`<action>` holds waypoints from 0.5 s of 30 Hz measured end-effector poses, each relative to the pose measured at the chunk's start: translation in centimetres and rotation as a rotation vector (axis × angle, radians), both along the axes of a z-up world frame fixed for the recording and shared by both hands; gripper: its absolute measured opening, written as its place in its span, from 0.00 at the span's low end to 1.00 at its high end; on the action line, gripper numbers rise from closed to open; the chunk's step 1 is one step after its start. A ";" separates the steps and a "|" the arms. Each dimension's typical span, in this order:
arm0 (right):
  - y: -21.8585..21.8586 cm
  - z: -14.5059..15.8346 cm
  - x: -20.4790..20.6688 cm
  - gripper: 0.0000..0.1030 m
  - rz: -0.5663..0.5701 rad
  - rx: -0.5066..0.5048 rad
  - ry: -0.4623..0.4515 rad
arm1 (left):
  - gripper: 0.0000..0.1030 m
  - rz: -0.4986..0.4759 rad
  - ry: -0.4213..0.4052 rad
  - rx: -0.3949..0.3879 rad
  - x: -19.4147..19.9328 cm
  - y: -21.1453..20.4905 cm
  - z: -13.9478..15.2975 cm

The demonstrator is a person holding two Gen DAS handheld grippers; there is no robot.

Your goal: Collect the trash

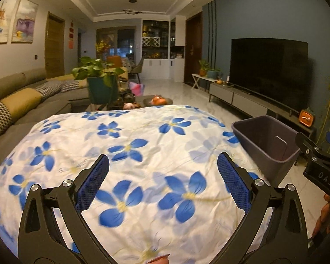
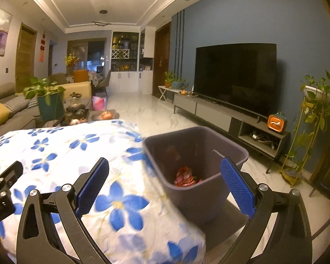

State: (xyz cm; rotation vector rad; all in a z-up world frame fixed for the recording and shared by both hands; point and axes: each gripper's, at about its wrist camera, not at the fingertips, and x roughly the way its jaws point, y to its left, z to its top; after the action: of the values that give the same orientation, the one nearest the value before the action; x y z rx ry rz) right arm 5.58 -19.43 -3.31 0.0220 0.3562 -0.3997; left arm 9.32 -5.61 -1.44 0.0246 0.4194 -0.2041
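A dark purple-grey bin (image 2: 195, 171) stands on the floor at the table's right edge; it also shows in the left wrist view (image 1: 266, 140). Crumpled red-pink trash (image 2: 186, 177) lies inside it. My left gripper (image 1: 162, 182) is open and empty above the white cloth with blue flowers (image 1: 129, 154). My right gripper (image 2: 165, 184) is open and empty, held over the cloth's right edge and the bin. Part of the right gripper (image 1: 319, 165) shows at the right of the left wrist view.
A TV (image 2: 235, 77) on a long low cabinet (image 2: 226, 118) lines the right wall. A sofa (image 1: 22, 105) runs along the left. A potted plant (image 1: 99, 81) and a coffee table with a fruit plate (image 1: 157, 101) stand beyond the cloth. A plant stand (image 2: 312, 127) is far right.
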 end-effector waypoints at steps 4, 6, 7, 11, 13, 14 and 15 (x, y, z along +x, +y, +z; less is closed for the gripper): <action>1.8 0.4 -1.8 0.94 0.023 0.015 -0.003 | 0.94 0.002 0.000 -0.022 -1.3 1.3 0.5; 2.7 0.7 -2.7 0.94 0.031 0.010 -0.012 | 0.94 0.007 -0.005 -0.028 -2.2 2.0 0.6; 3.1 0.7 -3.0 0.94 0.034 0.007 -0.015 | 0.94 0.008 -0.007 -0.029 -2.4 2.2 0.7; 4.1 1.1 -4.2 0.94 0.039 0.001 -0.028 | 0.94 0.010 -0.012 -0.035 -3.5 3.1 0.9; 4.5 1.3 -4.7 0.94 0.042 0.003 -0.032 | 0.94 0.013 -0.013 -0.035 -3.8 3.3 0.9; 4.6 1.4 -4.9 0.94 0.047 0.003 -0.034 | 0.94 0.011 -0.012 -0.037 -3.9 3.5 0.9; 4.7 1.4 -5.1 0.94 0.050 0.002 -0.035 | 0.94 0.010 -0.011 -0.040 -4.1 3.6 1.0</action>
State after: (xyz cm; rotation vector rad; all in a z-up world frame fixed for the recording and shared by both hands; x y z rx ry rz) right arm 0.51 -14.76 -1.94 0.0218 0.3223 -0.3487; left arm 5.23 -2.03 -0.47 -0.0152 0.4046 -0.2024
